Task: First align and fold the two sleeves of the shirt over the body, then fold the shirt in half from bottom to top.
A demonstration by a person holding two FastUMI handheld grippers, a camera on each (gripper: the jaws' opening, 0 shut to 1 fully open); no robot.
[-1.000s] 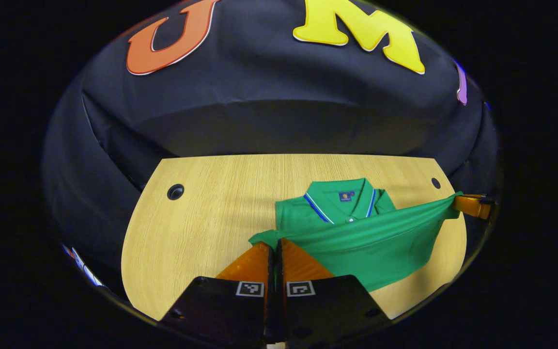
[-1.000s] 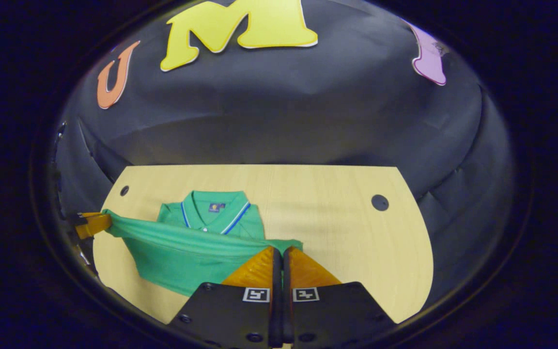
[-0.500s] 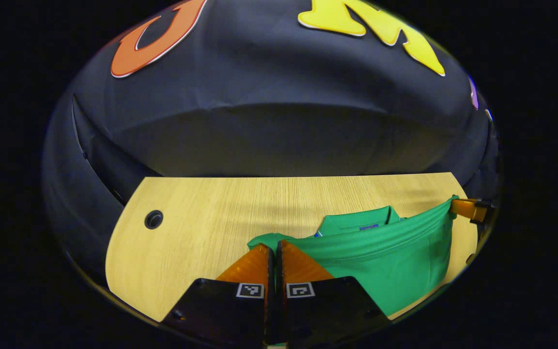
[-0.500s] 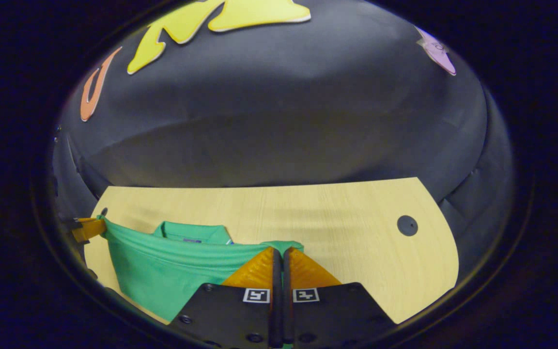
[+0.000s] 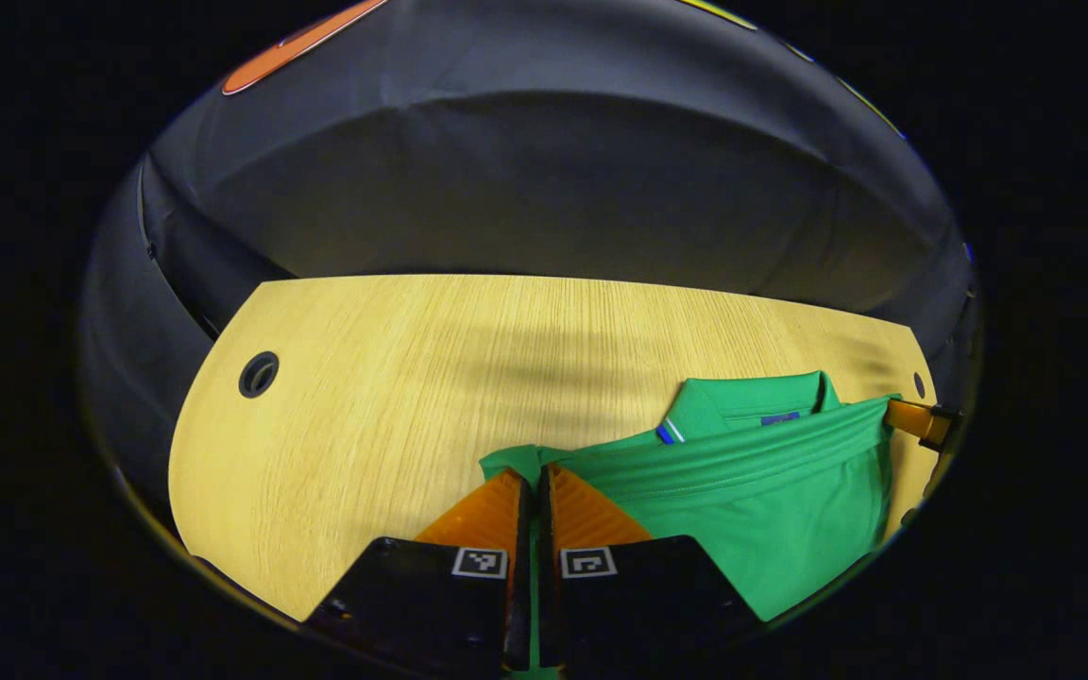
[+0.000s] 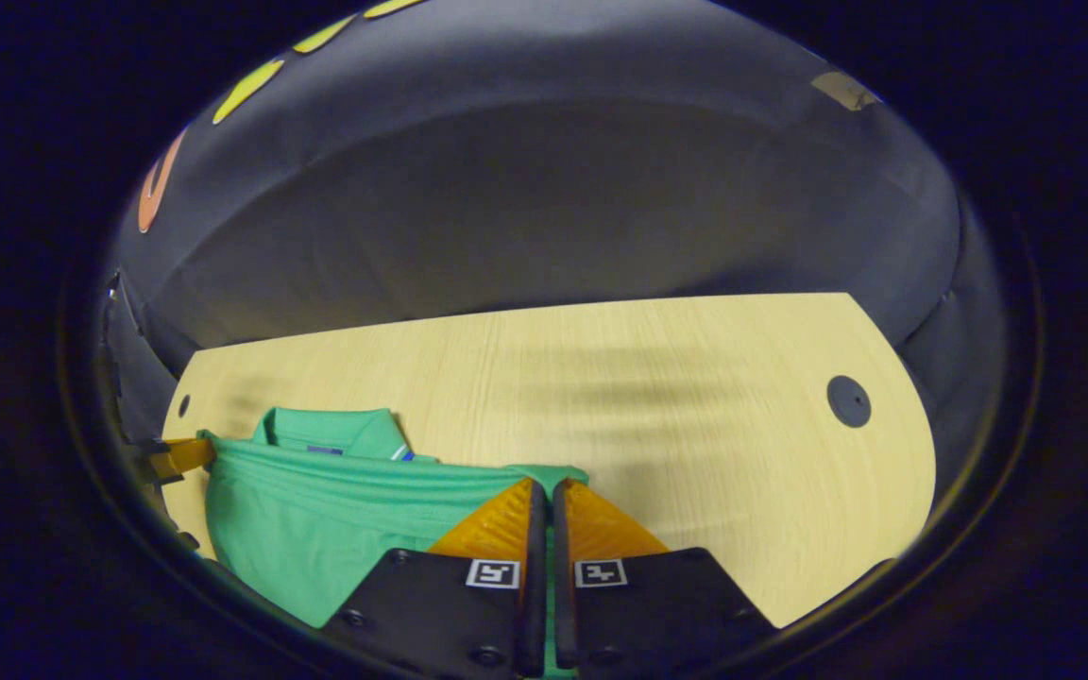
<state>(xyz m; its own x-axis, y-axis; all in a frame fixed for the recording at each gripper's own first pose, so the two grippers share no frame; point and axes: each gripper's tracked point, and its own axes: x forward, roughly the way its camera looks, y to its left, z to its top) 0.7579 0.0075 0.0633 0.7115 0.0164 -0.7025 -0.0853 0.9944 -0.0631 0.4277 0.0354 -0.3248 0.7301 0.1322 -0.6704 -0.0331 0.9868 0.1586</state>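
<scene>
A green polo shirt (image 5: 771, 510) with a blue-striped collar lies on the wooden table (image 5: 393, 378). Its bottom hem is lifted and stretched taut between the two grippers, covering most of the body. In the left gripper view my left gripper (image 5: 535, 477) is shut on the hem's left corner, and the right gripper (image 5: 917, 420) shows far right, pinching the other corner. In the right gripper view the shirt (image 6: 317, 519) spreads at lower left, my right gripper (image 6: 544, 486) is shut on its hem corner, and the left gripper (image 6: 180, 455) holds the far end. The collar (image 6: 336, 430) peeks above the hem.
Bare wooden tabletop (image 6: 695, 397) stretches beyond the shirt to the black cloth wall. A round cable hole (image 5: 259, 374) sits at the table's far left corner, another cable hole (image 6: 848, 400) at the far right.
Both grippers have carried the hem forward and lower over the shirt's body. The hem now covers all but the collar, and the table's far edge sits higher in both views.
</scene>
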